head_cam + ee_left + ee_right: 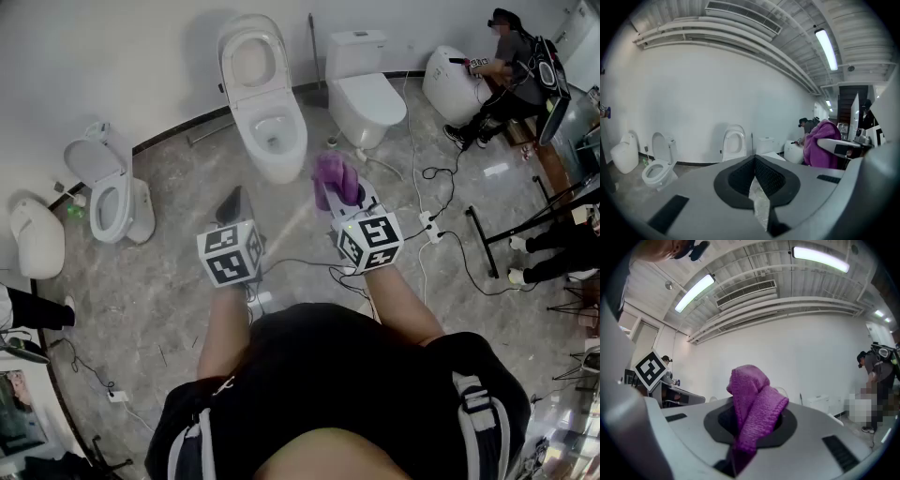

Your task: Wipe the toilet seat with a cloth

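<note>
Head view: holds left claw (235, 199) together, tipped down; clamps level right claw (342, 192) on one purple cloth (334, 173); faces five toilets (267, 112).

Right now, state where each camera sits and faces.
Head view: on the person's head, steeply down at the floor; forearms, left gripper, right gripper show.
Left gripper view: on left gripper, toward the wall; shut, empty jaws.
Right gripper view: on right gripper, toward wall and ceiling; jaws clamp purple cloth.
Shared: head and left gripper views show the centre lid-up toilet.
</note>
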Tool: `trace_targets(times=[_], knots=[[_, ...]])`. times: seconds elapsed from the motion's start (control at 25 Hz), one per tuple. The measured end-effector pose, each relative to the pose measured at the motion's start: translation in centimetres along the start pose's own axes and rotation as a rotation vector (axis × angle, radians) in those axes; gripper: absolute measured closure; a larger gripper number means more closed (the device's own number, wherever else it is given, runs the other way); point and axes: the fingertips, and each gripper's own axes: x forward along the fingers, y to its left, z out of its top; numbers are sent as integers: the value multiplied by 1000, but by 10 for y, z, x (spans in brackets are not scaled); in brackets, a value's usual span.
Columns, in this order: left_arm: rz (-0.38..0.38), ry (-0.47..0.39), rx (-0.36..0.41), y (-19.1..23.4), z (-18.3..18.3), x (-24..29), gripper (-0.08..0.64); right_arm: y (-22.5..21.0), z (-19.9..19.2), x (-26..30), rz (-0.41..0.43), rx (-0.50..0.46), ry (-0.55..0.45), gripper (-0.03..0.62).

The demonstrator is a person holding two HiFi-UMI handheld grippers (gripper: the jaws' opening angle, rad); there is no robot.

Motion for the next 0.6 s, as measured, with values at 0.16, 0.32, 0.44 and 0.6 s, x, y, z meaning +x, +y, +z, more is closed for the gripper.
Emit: trace_targets(times=[0.16, 0.32, 0.44, 0.6], knots=[[0, -9, 3, 12, 0, -2, 553, 7, -7, 6, -24, 19, 0, 537], [-12, -6, 5, 22, -4, -5, 554, 17, -9, 12, -38, 11, 4, 537], [-18, -2, 4, 32, -6, -8, 554, 26, -9, 17, -37, 5, 5, 537], [-23, 2, 3, 50, -8, -6, 554, 38, -13, 32, -38, 4, 14, 537]])
